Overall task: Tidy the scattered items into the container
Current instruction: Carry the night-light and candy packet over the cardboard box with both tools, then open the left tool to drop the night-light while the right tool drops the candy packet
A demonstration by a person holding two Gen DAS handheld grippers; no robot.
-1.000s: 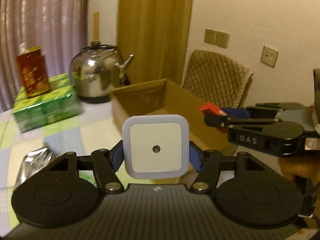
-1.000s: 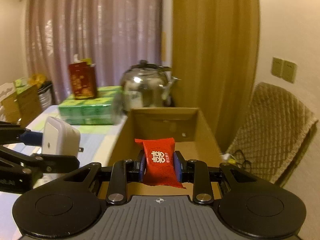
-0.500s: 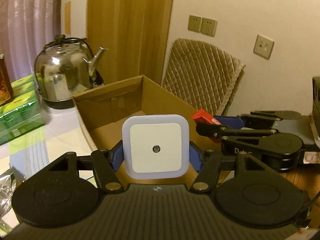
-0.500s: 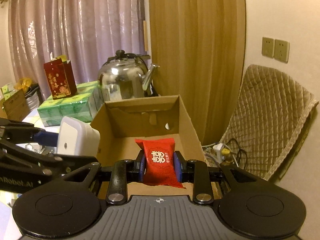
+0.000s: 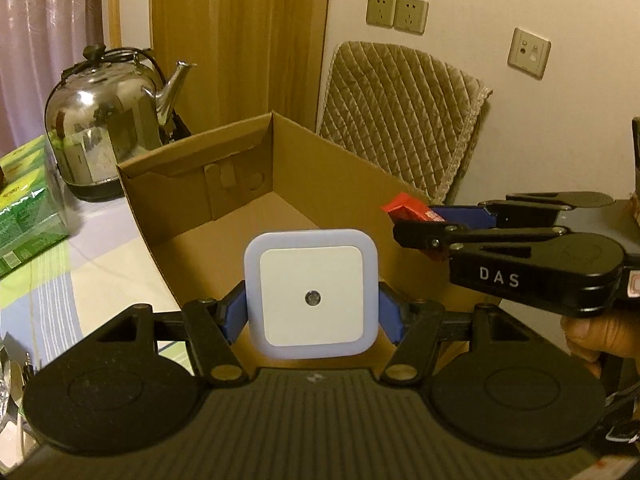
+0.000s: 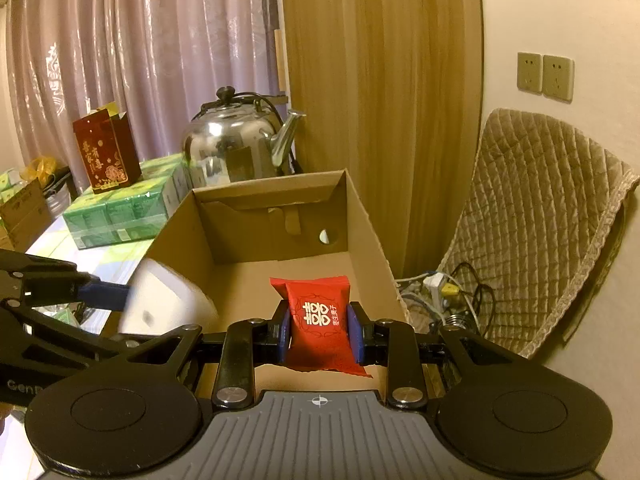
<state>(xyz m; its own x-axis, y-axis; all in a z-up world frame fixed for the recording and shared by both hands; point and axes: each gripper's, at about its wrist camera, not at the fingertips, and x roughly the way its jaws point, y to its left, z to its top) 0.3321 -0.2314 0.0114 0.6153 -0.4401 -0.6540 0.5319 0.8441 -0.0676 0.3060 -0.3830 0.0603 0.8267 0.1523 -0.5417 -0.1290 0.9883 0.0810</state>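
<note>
Open cardboard box (image 5: 248, 184) fills centre frame, kettle (image 5: 104, 128) at upper left behind it. Left gripper (image 5: 311, 312), bottom centre, clamped on white night light (image 5: 311, 296) over box's near edge. Right gripper (image 6: 319, 330) clamped on red packet (image 6: 320, 316), above box interior, centre frame.

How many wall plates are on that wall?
3 in the left wrist view: two sockets side by side above the quilted cushion, one plate further right. Others may be out of frame.
</note>
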